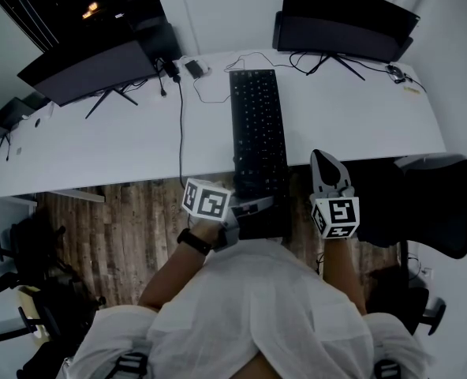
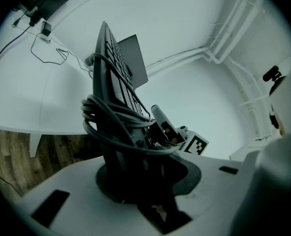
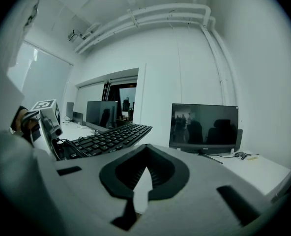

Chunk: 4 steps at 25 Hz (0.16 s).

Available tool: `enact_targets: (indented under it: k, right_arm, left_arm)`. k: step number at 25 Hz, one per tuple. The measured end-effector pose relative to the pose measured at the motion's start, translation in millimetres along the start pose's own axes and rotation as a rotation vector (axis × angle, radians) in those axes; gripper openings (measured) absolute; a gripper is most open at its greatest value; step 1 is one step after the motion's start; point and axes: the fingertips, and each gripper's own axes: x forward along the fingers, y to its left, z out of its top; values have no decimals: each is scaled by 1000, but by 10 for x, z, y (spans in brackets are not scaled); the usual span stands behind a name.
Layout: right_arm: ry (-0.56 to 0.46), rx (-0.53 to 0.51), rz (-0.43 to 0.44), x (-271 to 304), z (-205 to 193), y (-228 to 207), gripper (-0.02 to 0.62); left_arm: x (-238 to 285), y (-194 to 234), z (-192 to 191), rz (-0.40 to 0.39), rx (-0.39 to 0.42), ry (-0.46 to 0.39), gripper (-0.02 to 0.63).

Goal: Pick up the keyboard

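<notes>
My left claw (image 2: pixel 131 181) is clamped on the keyboard's (image 2: pixel 113 68) near short end, over its coiled cable (image 2: pixel 111 124), with the board reaching straight ahead of it above the desk (image 1: pixel 99 148). My right claw (image 3: pixel 141 181), just right of the board, is closed on nothing. The keyboard looks stiff and light but long, so I judge it levers hard, and a second hold on its edge, off the keys, would steady it.
</notes>
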Motion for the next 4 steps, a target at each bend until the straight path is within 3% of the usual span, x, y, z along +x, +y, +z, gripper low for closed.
enact_targets:
  k: [4]
  right_arm:
    - [4, 1, 3, 48, -23, -15, 0]
  left_arm:
    - [32, 20, 29, -8, -2, 3, 101]
